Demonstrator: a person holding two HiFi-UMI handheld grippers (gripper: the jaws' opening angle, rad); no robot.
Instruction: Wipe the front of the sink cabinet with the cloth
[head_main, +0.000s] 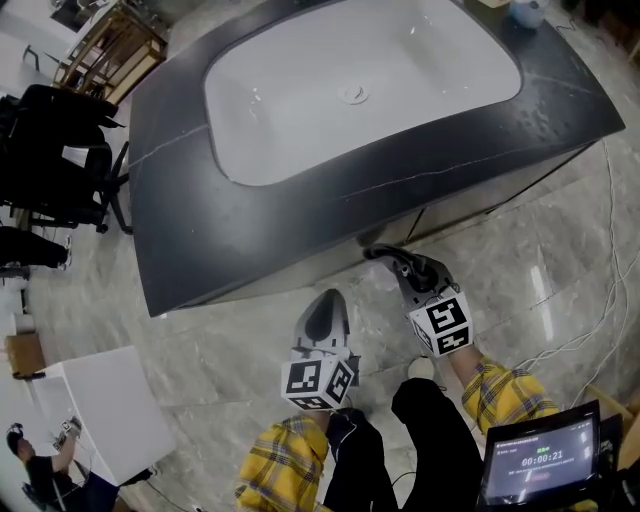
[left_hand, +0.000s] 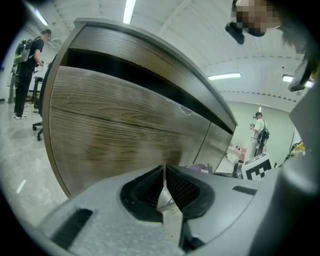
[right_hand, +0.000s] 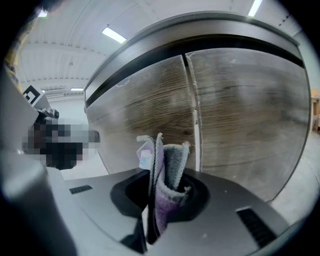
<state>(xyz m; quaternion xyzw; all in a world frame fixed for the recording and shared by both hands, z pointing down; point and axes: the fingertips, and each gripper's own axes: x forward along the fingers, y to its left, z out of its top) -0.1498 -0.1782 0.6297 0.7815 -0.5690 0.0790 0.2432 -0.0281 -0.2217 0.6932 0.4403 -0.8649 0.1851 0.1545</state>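
**Hand-held grippers at the sink cabinet front, cloth clamped in the right one**

Left hand-held gripper (left_hand: 165, 175): seen along its own jaws, the two ribbed pads stand drawn together with only a thin slit between them and nothing held. It faces the wood-grain front of the sink cabinet (left_hand: 115, 135) without touching it.

Right hand-held gripper (right_hand: 161, 197): its jaws are closed on a folded cloth (right_hand: 169, 162), grey and pale purple, which stands up out of them. The cloth lies just before the cabinet front, beside the vertical seam (right_hand: 192, 100) between two door panels. Contact with the wood cannot be judged.

In the head view both tools are held low on the cabinet's near side, each carrying a marker cube. The right one reaches under the overhang of the dark countertop (head_main: 170, 200) and the left one sits a little behind and beside it. A white basin (head_main: 300, 110) with a central drain (head_main: 353, 93) is set into the countertop. Yellow plaid sleeves (head_main: 505, 392) show at the lower edge, over a marbled floor (head_main: 560, 260). A tablet screen (head_main: 540, 462) stands at lower right.
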